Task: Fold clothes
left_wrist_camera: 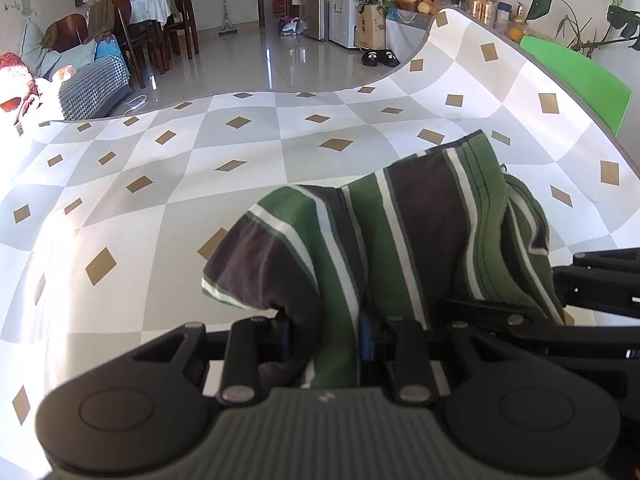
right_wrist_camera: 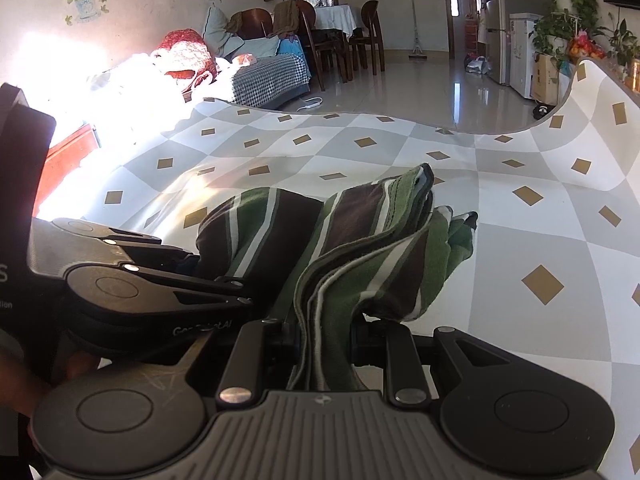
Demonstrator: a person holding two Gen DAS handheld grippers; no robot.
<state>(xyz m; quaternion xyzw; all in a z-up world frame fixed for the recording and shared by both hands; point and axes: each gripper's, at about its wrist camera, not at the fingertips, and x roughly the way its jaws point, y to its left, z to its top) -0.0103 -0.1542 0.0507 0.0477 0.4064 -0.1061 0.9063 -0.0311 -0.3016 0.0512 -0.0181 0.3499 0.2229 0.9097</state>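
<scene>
The green, dark-brown & white striped knit garment is bunched up over the table, pinched at two spots. Left gripper, black w/ blue pads, is clamped on one fold of it; cloth drapes forward over the jaws & a loose rounded end hangs to the left. Right gripper pinches a stack of several layers, hems showing as stripes between its jaws. In the right wrist view the left gripper sits just beside it, both close together on the same bundle. Under the garment: a table covered w/ grey-and-white checked cloth w/ tan diamonds, strong sun glare on its left side. Beyond the table edge, a glossy tiled floor, dark wooden dining chairs, a green chair back at right.
</scene>
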